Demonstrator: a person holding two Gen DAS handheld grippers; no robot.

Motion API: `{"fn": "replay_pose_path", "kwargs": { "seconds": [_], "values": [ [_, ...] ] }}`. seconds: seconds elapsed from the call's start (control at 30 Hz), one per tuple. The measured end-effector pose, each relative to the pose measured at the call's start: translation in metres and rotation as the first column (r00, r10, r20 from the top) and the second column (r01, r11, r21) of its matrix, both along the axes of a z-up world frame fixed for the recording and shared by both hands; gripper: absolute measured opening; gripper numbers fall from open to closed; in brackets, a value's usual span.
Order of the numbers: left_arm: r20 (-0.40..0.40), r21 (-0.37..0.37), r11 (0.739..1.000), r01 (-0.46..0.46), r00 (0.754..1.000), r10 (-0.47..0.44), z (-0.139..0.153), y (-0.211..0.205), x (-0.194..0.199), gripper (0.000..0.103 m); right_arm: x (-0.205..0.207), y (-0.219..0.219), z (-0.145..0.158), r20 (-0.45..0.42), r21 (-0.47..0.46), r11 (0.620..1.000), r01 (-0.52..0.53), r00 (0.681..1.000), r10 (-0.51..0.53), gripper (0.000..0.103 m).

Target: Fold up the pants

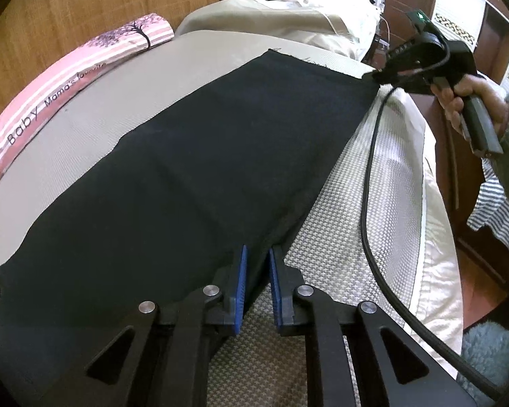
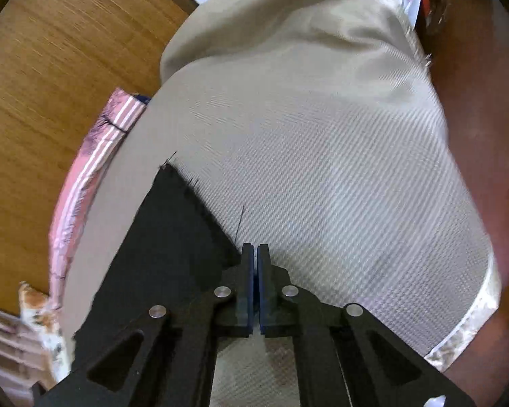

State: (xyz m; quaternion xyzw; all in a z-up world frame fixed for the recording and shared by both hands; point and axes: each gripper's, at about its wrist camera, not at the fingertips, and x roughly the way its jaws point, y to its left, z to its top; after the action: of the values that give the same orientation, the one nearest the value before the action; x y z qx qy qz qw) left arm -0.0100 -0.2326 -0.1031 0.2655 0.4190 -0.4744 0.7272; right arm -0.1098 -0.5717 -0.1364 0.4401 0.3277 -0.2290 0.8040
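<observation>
Black pants (image 1: 186,169) lie flat and lengthwise on a beige bed cover (image 1: 85,112). In the left wrist view my left gripper (image 1: 258,264) is at their near right edge, and its blue pads (image 1: 241,271) pinch a fold of the black cloth. At the far right corner of the hem, a person's hand (image 1: 471,98) holds my right gripper (image 1: 376,76), whose tip meets the cloth. The right wrist view shows that right gripper (image 2: 255,254) with its jaws together. The frayed pants corner (image 2: 173,237) runs in under its left finger.
A pink striped pillow (image 1: 51,91) lies along the bed's left side against a wooden panel (image 1: 85,6). Piled bedding (image 1: 288,17) sits beyond the hem. A black cable (image 1: 370,203) trails over the cover near the bed's right edge (image 1: 437,237).
</observation>
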Motion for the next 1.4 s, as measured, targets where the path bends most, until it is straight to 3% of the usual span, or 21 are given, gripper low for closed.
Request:
{"fn": "replay_pose_path", "kwargs": {
  "seconds": [0.1, 0.17, 0.33, 0.47, 0.53, 0.7, 0.73, 0.87, 1.07, 1.17, 1.4],
  "values": [
    [-0.062, -0.009, 1.000, -0.028, 0.998, 0.028, 0.002, 0.003, 0.008, 0.026, 0.001, 0.006, 0.008, -0.017, -0.023, 1.000, -0.008, 1.000, 0.008, 0.015],
    [-0.097, -0.022, 0.998, -0.052, 0.994, 0.050, 0.007, 0.008, 0.013, 0.039, 0.003, 0.011, 0.020, -0.011, -0.045, 0.999, -0.007, 1.000, 0.006, 0.022],
    [-0.104, -0.095, 0.988, -0.124, 0.988, 0.114, 0.030, 0.040, 0.027, 0.052, 0.027, 0.038, 0.063, 0.006, -0.126, 0.985, -0.118, 0.993, 0.120, 0.024],
    [-0.088, -0.135, 0.948, -0.287, 0.957, 0.277, 0.043, 0.080, 0.058, 0.054, 0.072, 0.079, 0.081, 0.005, -0.157, 0.944, -0.288, 0.956, 0.293, 0.027],
    [-0.077, -0.144, 0.915, -0.378, 0.926, 0.371, 0.044, 0.100, 0.075, 0.054, 0.099, 0.105, 0.081, -0.004, -0.151, 0.914, -0.377, 0.924, 0.381, 0.027],
    [-0.037, -0.146, 0.818, -0.556, 0.830, 0.557, 0.041, 0.152, 0.103, 0.054, 0.169, 0.173, 0.072, -0.025, -0.112, 0.807, -0.579, 0.814, 0.580, 0.027],
    [-0.031, -0.142, 0.796, -0.588, 0.807, 0.590, 0.039, 0.163, 0.107, 0.054, 0.184, 0.188, 0.069, -0.026, -0.094, 0.778, -0.621, 0.783, 0.622, 0.027],
    [-0.019, -0.118, 0.748, -0.653, 0.755, 0.655, 0.027, 0.196, 0.114, 0.054, 0.240, 0.251, 0.062, -0.048, -0.056, 0.640, -0.766, 0.642, 0.765, 0.033],
    [-0.041, -0.090, 0.714, -0.694, 0.719, 0.694, 0.010, 0.228, 0.114, 0.054, 0.315, 0.329, 0.041, -0.060, 0.019, 0.429, -0.903, 0.427, 0.902, 0.034],
    [-0.072, -0.097, 0.705, -0.703, 0.711, 0.700, 0.003, 0.236, 0.113, 0.054, 0.342, 0.358, 0.030, -0.068, 0.046, 0.366, -0.929, 0.363, 0.929, 0.037],
    [-0.113, -0.126, 0.711, -0.692, 0.722, 0.683, 0.001, 0.244, 0.112, 0.054, 0.388, 0.417, -0.001, -0.088, 0.133, 0.219, -0.967, 0.208, 0.974, 0.042]
  ]
}}
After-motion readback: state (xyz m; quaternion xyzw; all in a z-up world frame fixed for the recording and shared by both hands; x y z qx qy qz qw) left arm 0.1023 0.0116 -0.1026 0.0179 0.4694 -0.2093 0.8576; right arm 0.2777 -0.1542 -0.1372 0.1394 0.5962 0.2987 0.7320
